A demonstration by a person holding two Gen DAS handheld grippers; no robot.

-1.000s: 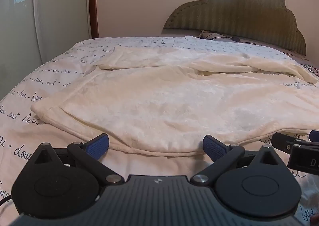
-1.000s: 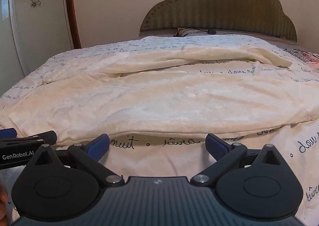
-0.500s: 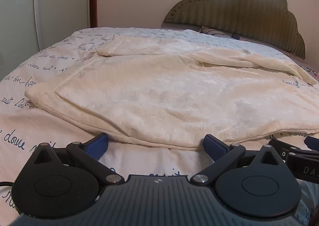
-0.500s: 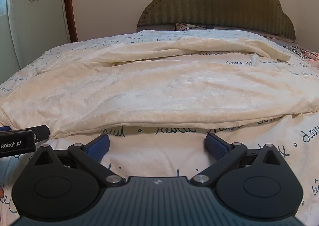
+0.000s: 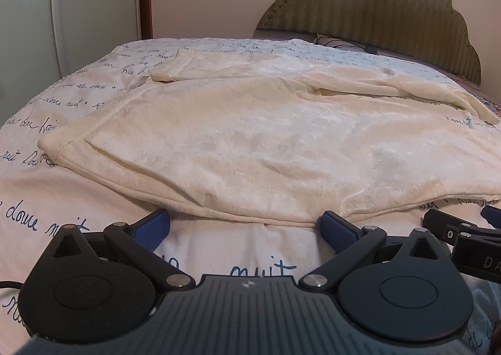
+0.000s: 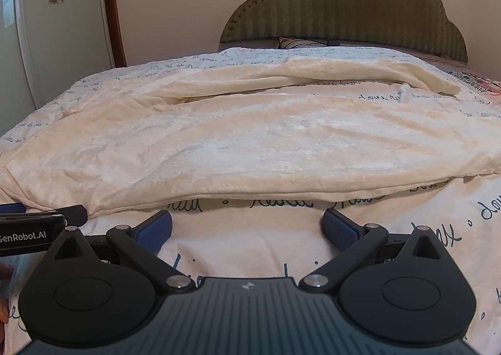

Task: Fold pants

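Note:
Cream velvet pants [image 5: 266, 142] lie spread sideways across the bed, the near leg in front and the other leg behind it. In the right wrist view the same pants [image 6: 250, 142] fill the middle. My left gripper [image 5: 244, 226] is open, its blue pads low over the sheet just short of the near hem, nothing between them. My right gripper [image 6: 247, 226] is open too, a little short of the pants' near edge. Each gripper shows at the side of the other's view.
The bed sheet [image 5: 47, 207] is white with dark handwriting print. A green padded headboard [image 6: 344, 7] stands at the back, a pillow [image 6: 297, 41] under it. A wardrobe [image 5: 78, 10] stands on the left, beside the bed's left edge.
Both grippers have dropped lower and moved closer to the pants' near edge. Both stay open and the pants have not moved.

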